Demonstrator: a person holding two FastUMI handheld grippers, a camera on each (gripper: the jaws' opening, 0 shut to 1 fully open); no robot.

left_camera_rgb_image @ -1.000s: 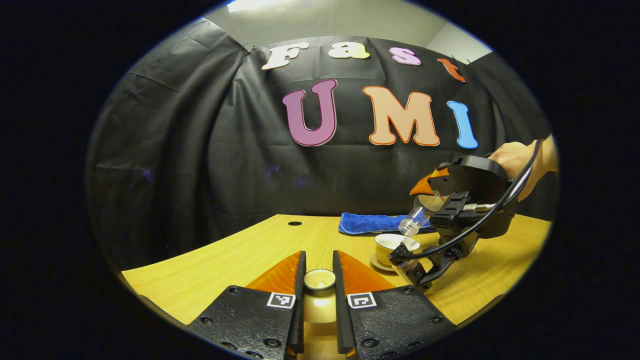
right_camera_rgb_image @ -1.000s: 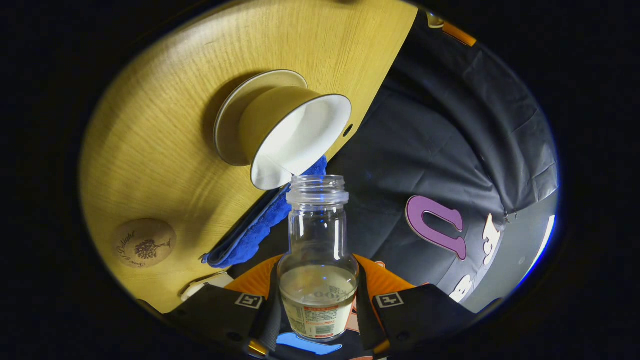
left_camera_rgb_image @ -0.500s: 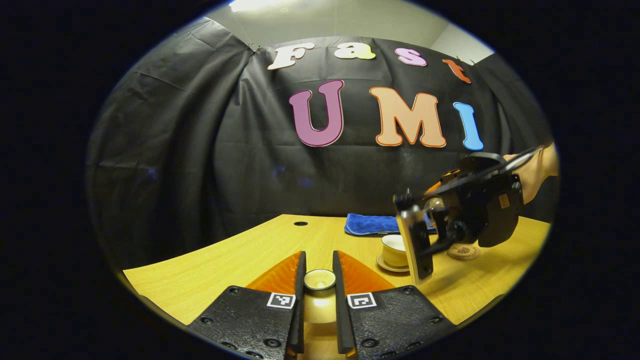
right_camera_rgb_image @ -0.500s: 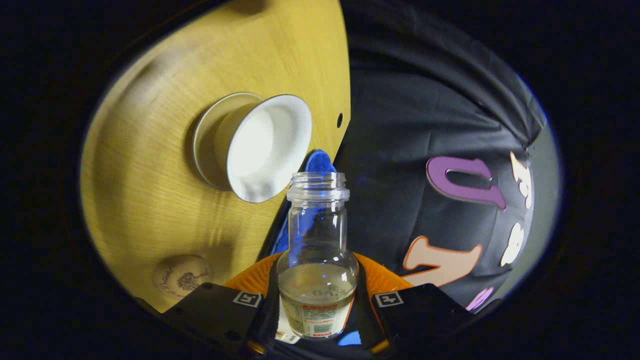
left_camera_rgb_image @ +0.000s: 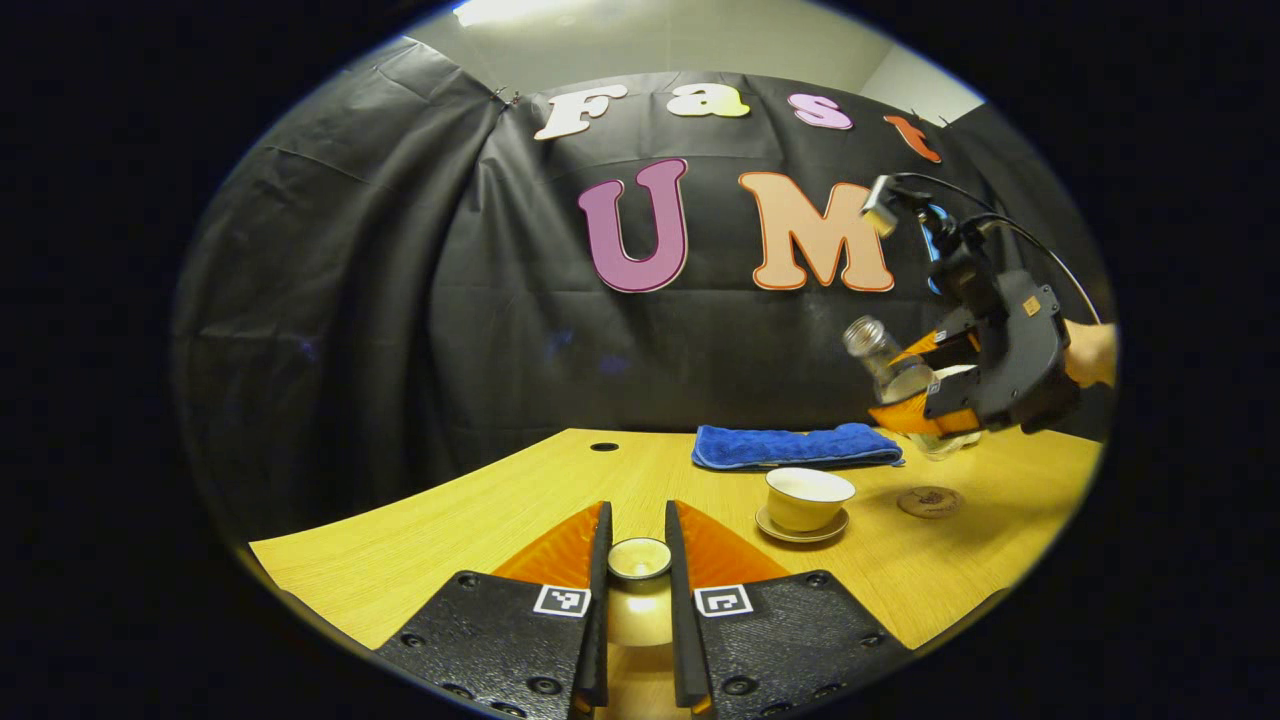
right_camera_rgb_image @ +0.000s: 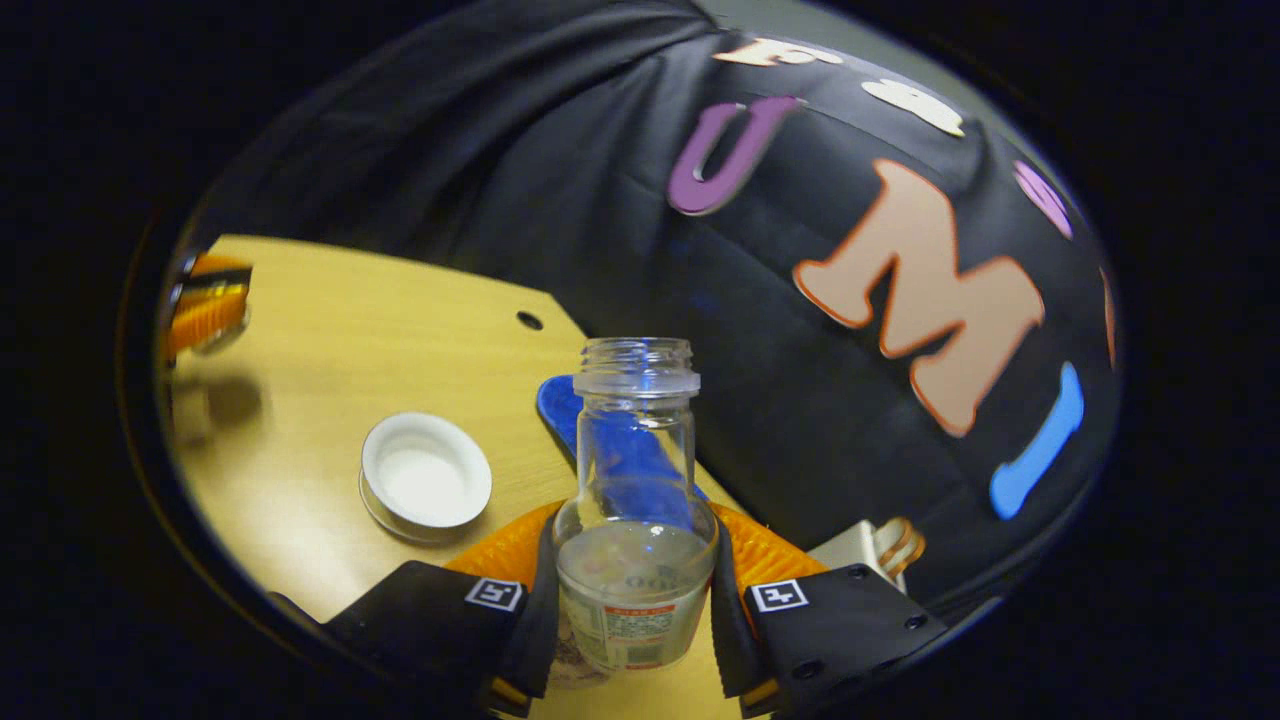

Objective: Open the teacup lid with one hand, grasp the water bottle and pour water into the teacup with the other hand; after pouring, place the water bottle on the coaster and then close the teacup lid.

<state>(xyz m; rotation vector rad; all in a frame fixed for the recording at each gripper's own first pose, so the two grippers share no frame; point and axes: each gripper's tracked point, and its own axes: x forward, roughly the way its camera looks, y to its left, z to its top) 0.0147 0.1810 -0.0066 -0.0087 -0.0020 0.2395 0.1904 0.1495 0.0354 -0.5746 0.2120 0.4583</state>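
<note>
Since 1.0 s ago the water bottle [left_camera_rgb_image: 888, 362] has swung from mouth-down over the teacup [left_camera_rgb_image: 808, 497] to mouth-up, and it now sits raised in the air, above and to the right of the teacup in the left gripper view, tilted with its neck leaning toward the teacup side. Right gripper [right_camera_rgb_image: 630, 590] is clamped on the bottle body, a finger pressing each side; a little clear water sits in the lower part, neck is clear, no cap on. Teacup stands open on its saucer [left_camera_rgb_image: 800, 528] on the wooden table [left_camera_rgb_image: 420, 540], inside white. Coaster [left_camera_rgb_image: 929, 501] lies flat just to the right of the teacup, apart from the saucer, bare. Blue towel [left_camera_rgb_image: 797, 446] is folded behind the teacup, toward the booth wall. Left gripper [left_camera_rgb_image: 638, 560] hangs well to the left of the teacup and nearer the camera, above the table, both fingers closed on the teacup lid [left_camera_rgb_image: 639, 557], which stays held between them, level. In the right gripper view the left gripper's fingers [right_camera_rgb_image: 205, 310] show at the far table edge, beyond the teacup. A hand [left_camera_rgb_image: 1090, 352] holds the right gripper from behind.
</note>
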